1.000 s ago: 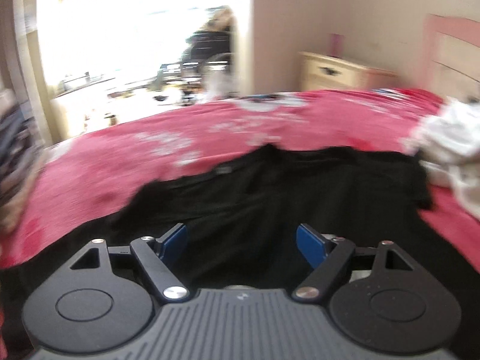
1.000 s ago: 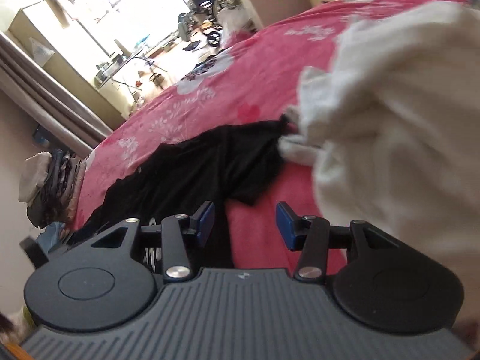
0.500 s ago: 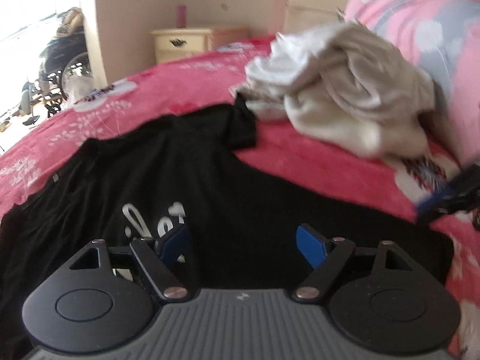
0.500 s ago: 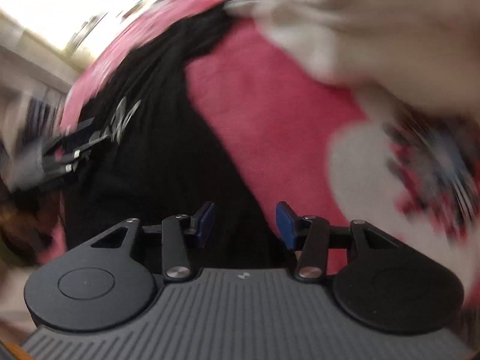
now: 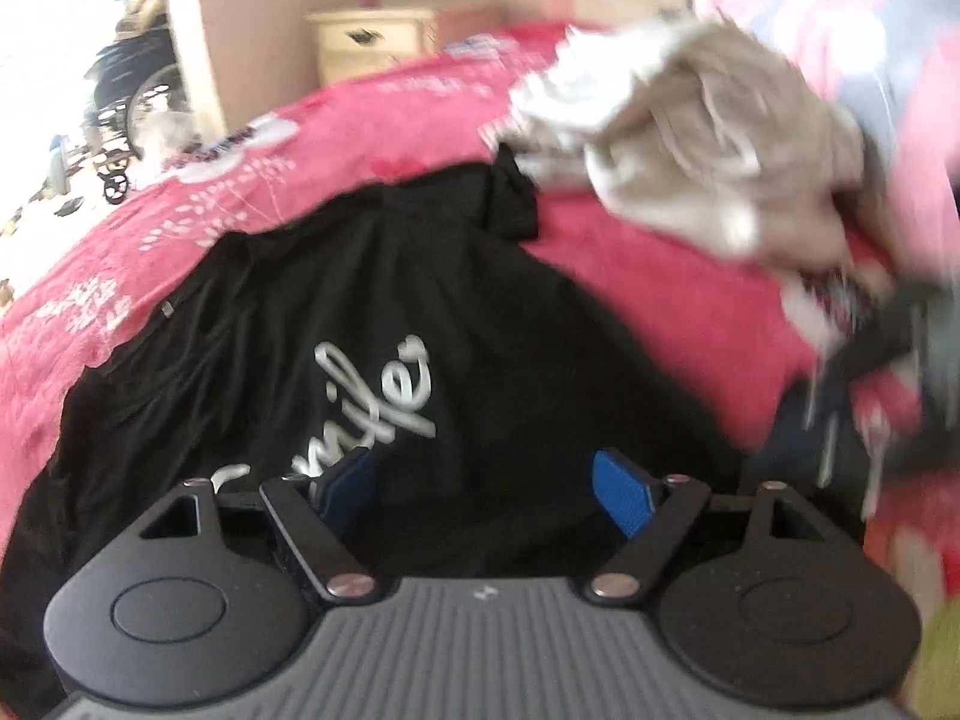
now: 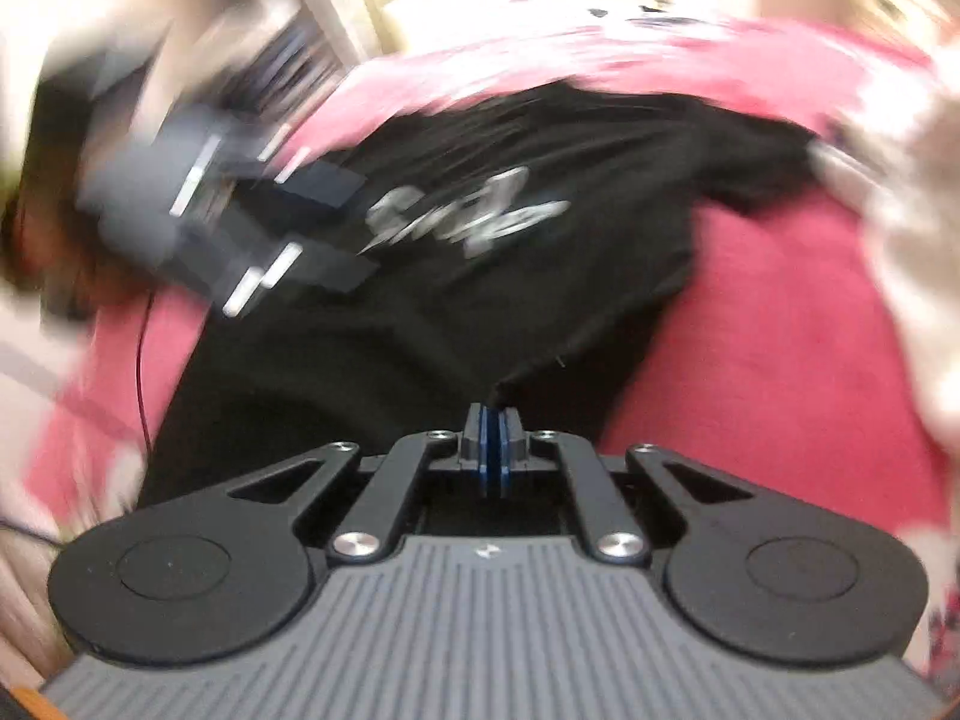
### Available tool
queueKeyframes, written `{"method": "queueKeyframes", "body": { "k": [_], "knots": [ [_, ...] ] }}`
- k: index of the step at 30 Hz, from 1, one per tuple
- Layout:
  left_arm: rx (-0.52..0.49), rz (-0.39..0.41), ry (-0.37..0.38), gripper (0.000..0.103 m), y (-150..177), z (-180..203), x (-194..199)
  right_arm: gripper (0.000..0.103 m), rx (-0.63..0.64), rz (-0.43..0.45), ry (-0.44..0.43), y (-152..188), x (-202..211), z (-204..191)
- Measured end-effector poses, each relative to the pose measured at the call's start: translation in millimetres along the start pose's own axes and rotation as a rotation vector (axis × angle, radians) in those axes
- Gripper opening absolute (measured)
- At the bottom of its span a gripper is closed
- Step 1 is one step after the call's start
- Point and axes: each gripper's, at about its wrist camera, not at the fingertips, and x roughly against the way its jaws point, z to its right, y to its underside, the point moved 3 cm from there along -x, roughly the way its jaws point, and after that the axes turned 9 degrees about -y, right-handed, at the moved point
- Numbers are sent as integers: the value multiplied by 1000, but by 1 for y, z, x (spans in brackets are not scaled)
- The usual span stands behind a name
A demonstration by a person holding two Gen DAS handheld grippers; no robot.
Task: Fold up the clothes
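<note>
A black T-shirt [image 5: 420,312] with white script lettering lies spread on the red floral bedspread [image 5: 660,276]. My left gripper [image 5: 483,489] hovers open over the shirt's lower half, nothing between its blue pads. From the right wrist view it shows as a blur [image 6: 366,225] at the upper left, over the lettering. My right gripper [image 6: 492,438] is shut, with a peak of the black T-shirt [image 6: 510,276] pinched at its right-hand edge and pulled up to the pads. In the left wrist view the right gripper [image 5: 888,348] is a dark smear at the right.
A heap of white and beige clothes [image 5: 708,138] lies on the bed just past the shirt's far sleeve. Behind it rests a pink and blue pillow [image 5: 852,18]. A cream nightstand [image 5: 372,42] stands by the wall. A thin red cable [image 6: 141,372] hangs at the left.
My right gripper swung from beside the white heap down to the shirt's edge and shut on the fabric. The left gripper turned right across the shirt, bringing the lettering into view, jaws still wide.
</note>
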Motion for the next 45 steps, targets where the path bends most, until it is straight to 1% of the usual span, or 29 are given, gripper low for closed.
{"method": "queueKeyframes", "body": {
  "k": [1,2,3,4,5,7,8,10,11,12,13,15,18,21,24,26,27,28,30,33,34,36,38,43,45],
  "knots": [
    [34,3,13,81,-2,1,-4,8,76,-42,5,3,-13,-15],
    [59,1,30,81,-3,3,-10,18,147,-83,10,6,-24,-28],
    [68,-7,40,81,-2,6,-17,24,209,-109,17,9,-31,-40],
    [61,-13,39,81,0,11,-23,33,267,-128,27,13,-37,-50],
    [49,-19,34,81,3,15,-29,37,276,-129,13,14,-36,-55],
    [21,-23,24,81,10,21,-37,42,252,-118,-35,14,-30,-58],
    [10,-26,21,81,14,22,-40,42,207,-105,-71,13,-23,-55],
    [-10,-27,11,81,20,22,-43,42,54,-64,-167,14,-4,-40],
    [-19,-27,6,81,23,22,-45,42,-27,-44,-199,17,5,-31],
    [-25,-27,2,81,26,21,-46,42,-96,-26,-208,19,13,-22],
    [-25,-29,-1,81,28,19,-47,42,-159,-9,-209,21,21,-13],
    [-23,-34,-8,81,33,16,-49,42,-239,9,-175,30,35,-2],
    [-21,-51,-20,81,39,11,-52,42,-292,34,-96,35,46,15],
    [-23,-64,-27,81,45,10,-54,42,-384,95,-48,34,49,41],
    [-31,-65,-33,81,48,10,-55,43,-543,116,-37,37,45,67],
    [-34,-64,-37,82,49,11,-57,43,-607,111,-80,42,35,75],
    [-35,-64,-39,82,49,11,-58,42,-606,105,-118,42,28,71],
    [-37,-64,-41,82,49,12,-58,42,-545,89,-177,37,22,55],
    [-40,-64,-43,82,49,12,-58,42,-381,50,-306,25,11,17],
    [-43,-66,-44,82,49,12,-57,42,-161,-14,-434,16,7,-32],
    [-44,-67,-45,82,49,12,-57,42,-124,-34,-459,16,8,-40],
    [-43,-67,-46,82,50,12,-57,43,-109,-65,-456,19,8,-44],
    [-41,-66,-47,82,50,11,-56,43,-141,-69,-427,20,8,-37],
    [-42,-68,-54,82,53,10,-54,43,-271,-2,-350,23,20,-11],
    [-44,-70,-57,82,53,9,-53,43,-277,13,-321,22,19,-6]
  ]
}}
